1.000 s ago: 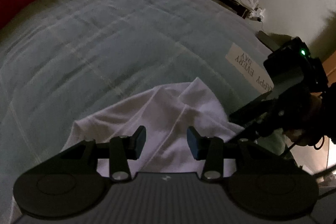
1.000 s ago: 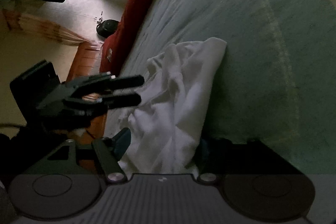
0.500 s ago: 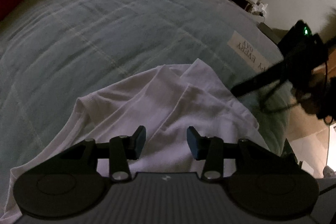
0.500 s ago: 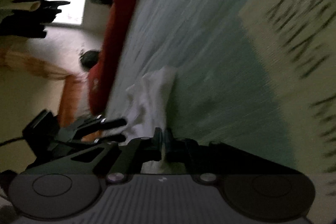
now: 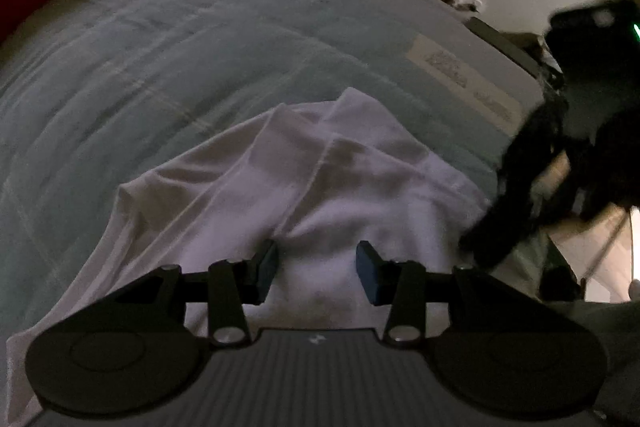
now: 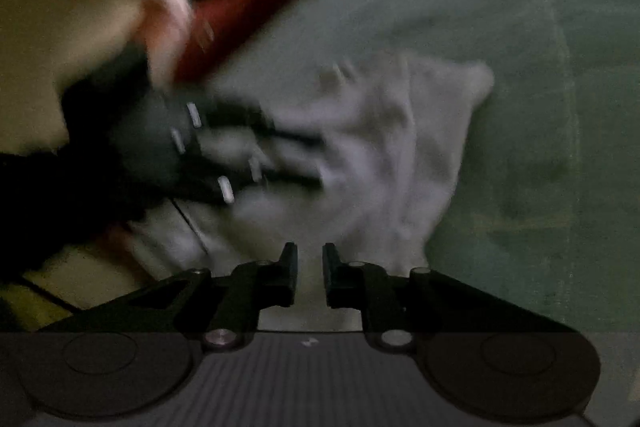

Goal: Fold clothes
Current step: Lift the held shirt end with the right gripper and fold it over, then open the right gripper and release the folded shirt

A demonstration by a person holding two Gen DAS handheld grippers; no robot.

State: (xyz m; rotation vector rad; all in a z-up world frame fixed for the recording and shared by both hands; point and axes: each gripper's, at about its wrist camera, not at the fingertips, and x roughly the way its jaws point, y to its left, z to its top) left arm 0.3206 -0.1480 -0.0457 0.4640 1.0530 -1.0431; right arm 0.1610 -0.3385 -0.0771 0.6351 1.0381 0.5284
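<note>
Spread wider, rumpled white garment (image 5: 320, 187), quilted bedspread (image 5: 160, 47)

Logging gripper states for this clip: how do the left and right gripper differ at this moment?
The left gripper has a wide gap between its blue pads; the right gripper shows only a narrow gap, and its jaws are opening. The left gripper's view is sharp, while the right gripper's view is smeared by motion blur. Both point at the white garment on the pale green bedspread, and neither visibly pinches cloth.
</note>
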